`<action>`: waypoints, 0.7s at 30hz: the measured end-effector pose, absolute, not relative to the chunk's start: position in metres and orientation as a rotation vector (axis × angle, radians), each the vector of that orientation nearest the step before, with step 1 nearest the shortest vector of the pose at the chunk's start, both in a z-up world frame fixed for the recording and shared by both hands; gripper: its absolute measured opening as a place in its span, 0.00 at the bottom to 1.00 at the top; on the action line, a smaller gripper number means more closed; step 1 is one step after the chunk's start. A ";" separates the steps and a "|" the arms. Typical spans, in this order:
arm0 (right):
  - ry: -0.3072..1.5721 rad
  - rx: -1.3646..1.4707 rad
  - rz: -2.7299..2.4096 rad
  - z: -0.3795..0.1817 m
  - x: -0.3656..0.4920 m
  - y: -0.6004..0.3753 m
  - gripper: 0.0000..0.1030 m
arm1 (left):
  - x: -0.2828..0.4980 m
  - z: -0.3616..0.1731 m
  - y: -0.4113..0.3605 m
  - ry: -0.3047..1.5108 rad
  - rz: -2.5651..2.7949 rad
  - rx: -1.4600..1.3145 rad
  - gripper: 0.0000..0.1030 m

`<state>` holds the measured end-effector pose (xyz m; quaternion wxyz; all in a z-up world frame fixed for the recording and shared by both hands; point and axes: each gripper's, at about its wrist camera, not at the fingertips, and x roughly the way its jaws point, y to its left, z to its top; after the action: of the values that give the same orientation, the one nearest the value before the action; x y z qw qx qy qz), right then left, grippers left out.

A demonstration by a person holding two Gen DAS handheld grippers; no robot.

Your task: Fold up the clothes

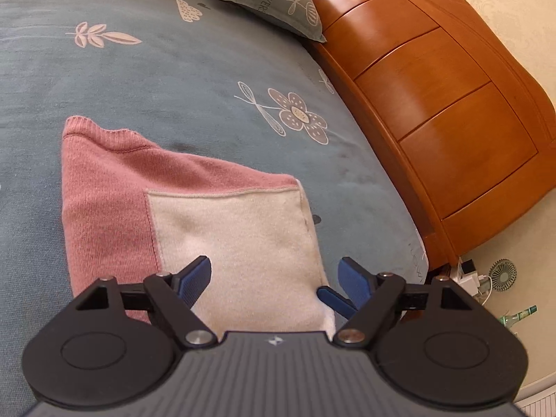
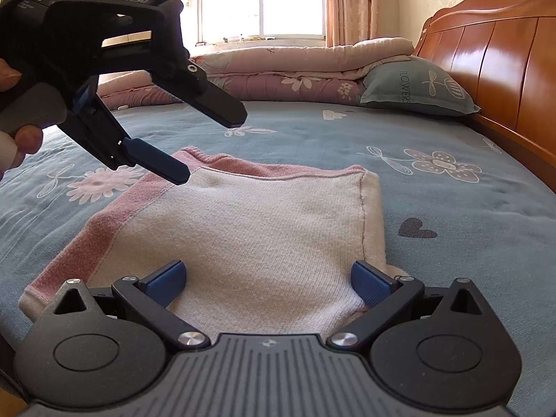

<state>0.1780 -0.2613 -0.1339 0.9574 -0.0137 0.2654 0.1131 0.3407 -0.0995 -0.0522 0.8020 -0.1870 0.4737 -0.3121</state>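
A folded pink and cream knit sweater (image 1: 222,215) lies flat on the blue flowered bed sheet (image 1: 173,69); it also shows in the right wrist view (image 2: 250,229). My left gripper (image 1: 274,274) is open and empty, held just above the sweater's near cream part. In the right wrist view the left gripper (image 2: 208,149) hangs above the sweater's far left corner, jaws apart. My right gripper (image 2: 267,278) is open and empty, low over the sweater's near edge. A blue fingertip (image 1: 333,299) of the right gripper shows at the sweater's near right corner in the left wrist view.
A wooden headboard (image 1: 434,87) runs along the bed's right side. A grey-blue pillow (image 2: 417,87) and folded quilts (image 2: 295,66) lie at the far end by the window (image 2: 260,0). A small fan (image 1: 502,274) and a bottle (image 1: 519,316) sit on the floor.
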 end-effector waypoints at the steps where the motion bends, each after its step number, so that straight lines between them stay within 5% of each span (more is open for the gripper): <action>1: 0.538 -0.027 0.228 -0.134 0.178 -0.261 1.00 | 0.335 -0.056 -0.098 1.020 -0.645 -0.385 0.79; 21: 0.580 -0.066 0.210 -0.128 0.180 -0.256 1.00 | 0.302 -0.057 -0.078 0.999 -0.528 -0.447 0.80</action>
<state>0.1798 -0.2557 -0.1278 0.9523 -0.0324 0.2854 0.1031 0.3019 -0.0782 -0.0568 0.8210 -0.2102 0.4694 -0.2479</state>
